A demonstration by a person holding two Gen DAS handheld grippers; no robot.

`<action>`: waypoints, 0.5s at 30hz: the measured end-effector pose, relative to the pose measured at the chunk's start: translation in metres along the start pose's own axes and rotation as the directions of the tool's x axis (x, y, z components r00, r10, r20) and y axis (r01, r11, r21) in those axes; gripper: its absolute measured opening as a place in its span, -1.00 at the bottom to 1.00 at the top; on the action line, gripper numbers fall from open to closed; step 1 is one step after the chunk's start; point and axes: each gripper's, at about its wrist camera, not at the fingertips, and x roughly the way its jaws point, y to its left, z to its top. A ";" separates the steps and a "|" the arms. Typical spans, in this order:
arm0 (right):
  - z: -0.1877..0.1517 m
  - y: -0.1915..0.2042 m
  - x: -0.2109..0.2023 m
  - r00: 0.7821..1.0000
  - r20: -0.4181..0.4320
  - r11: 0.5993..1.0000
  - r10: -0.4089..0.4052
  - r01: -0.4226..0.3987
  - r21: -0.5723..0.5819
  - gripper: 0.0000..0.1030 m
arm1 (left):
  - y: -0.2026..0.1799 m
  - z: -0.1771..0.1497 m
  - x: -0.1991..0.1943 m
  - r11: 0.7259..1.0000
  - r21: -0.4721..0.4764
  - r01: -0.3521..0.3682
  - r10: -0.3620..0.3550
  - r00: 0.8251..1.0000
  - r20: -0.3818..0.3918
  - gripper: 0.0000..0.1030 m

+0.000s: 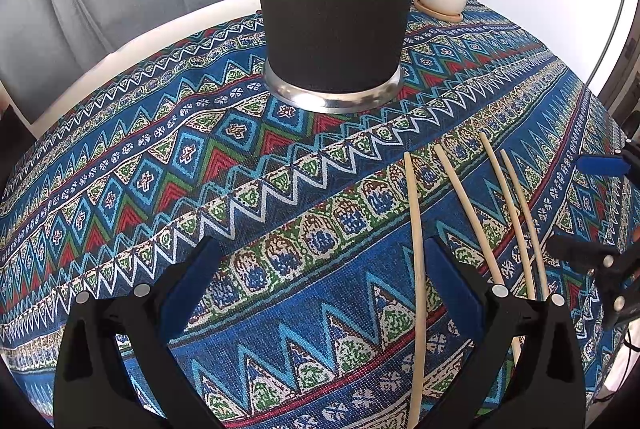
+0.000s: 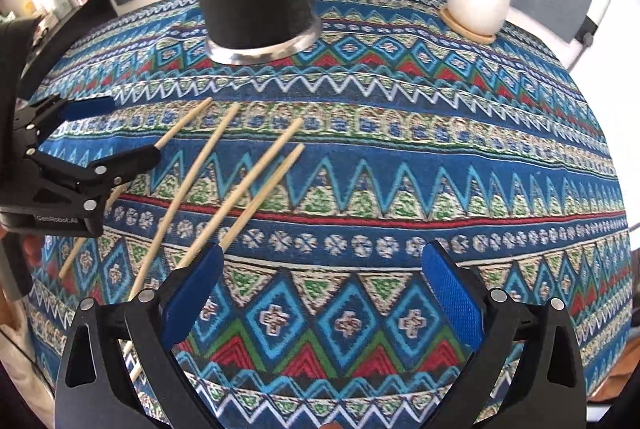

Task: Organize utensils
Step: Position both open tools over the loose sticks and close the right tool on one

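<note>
A patterned tabletop carries four chopsticks mid-surface, before a black tumbler. Both left gripper and right gripper jaws gape empty; the left reads "GemRobot.AI".

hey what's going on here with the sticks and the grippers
A person holds two open grippers over a patterned tablecloth. Four wooden chopsticks lie loose on the cloth, none picked up yet. The left gripper hovers with one chopstick lying between its fingers, while the right gripper hangs empty beside the others. A tall black tumbler stands behind them.
</note>
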 end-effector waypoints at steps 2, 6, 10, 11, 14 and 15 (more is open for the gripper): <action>0.004 -0.008 -0.004 0.998 -0.016 0.997 0.056 -0.055 0.049 0.85 | 0.000 0.000 0.000 1.000 0.000 0.000 0.000 1.000 0.001 0.92; 0.011 0.003 0.006 0.995 -0.078 0.997 0.067 -0.064 0.048 0.85 | 0.000 0.000 0.000 1.000 0.001 0.000 0.000 1.000 0.002 0.92; 0.013 0.012 0.016 0.992 -0.126 0.999 0.025 -0.020 0.037 0.85 | 0.000 0.000 0.000 1.000 0.002 0.001 -0.001 1.000 0.004 0.92; 0.013 0.014 0.017 0.991 -0.132 1.000 0.012 -0.008 0.026 0.85 | 0.000 0.000 0.000 1.000 0.002 0.001 -0.001 1.000 0.006 0.92; 0.015 0.015 0.019 0.992 -0.124 1.000 0.022 -0.019 0.021 0.87 | 0.000 0.001 0.000 1.000 -0.005 -0.005 0.005 1.000 0.020 0.92; 0.015 0.014 0.019 0.994 -0.110 1.000 0.025 -0.023 0.016 0.87 | 0.000 0.001 0.000 1.000 -0.007 -0.006 0.006 1.000 0.021 0.92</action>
